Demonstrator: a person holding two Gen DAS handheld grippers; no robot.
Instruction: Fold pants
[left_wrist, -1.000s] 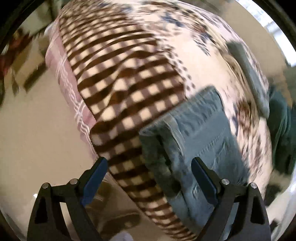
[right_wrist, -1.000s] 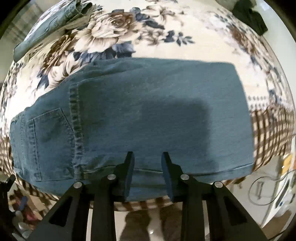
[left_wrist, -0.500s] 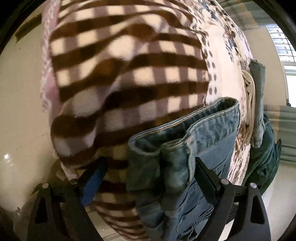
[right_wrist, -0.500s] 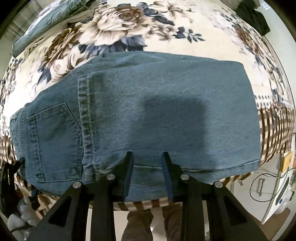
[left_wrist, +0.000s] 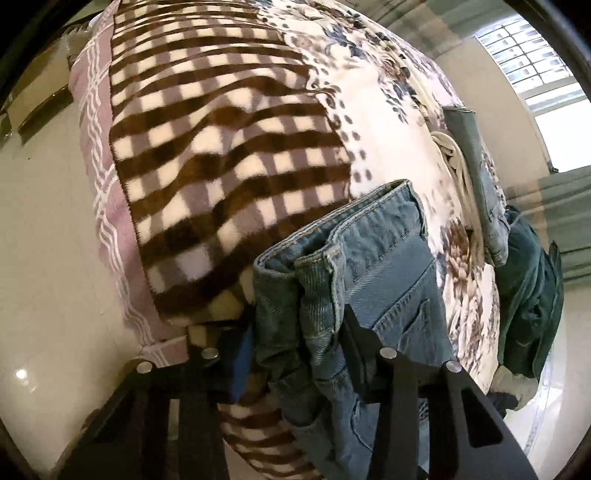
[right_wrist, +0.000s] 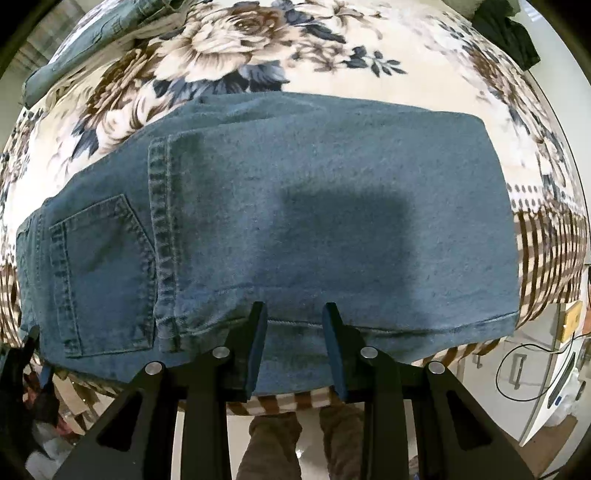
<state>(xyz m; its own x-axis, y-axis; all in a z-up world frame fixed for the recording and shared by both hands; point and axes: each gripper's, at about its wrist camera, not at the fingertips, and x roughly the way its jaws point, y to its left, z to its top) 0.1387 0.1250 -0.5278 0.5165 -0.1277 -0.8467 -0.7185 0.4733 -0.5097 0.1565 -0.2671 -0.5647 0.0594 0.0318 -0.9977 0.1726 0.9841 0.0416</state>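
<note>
Two claws are on the job, and I will go from left to right. My left gripper (left_wrist: 295, 354) has its fingers closed in on the waistband end of the jeans (right_wrist: 288, 221), with the thick denim bunched between them. It looks like a real hold, though the pinch spot sits low and dark in the left view.

The jeans lie flat on the flowery blanket (right_wrist: 236, 40), close to the near edge of the bed. Their long side runs left to right in front of me — the back pocket (right_wrist: 99, 273) and waist are on the left, and the folded end is on the right.

My right gripper (right_wrist: 295, 343) is at the near long edge, about the middle. Its fingers are narrow and stand on either side of that hem, but there is a gap with cloth showing in it, so I cannot tell if it is truly pinching.

I think the next fold goes along the long side, so the left claw, which has the waist, would carry that end across to the right.
</note>
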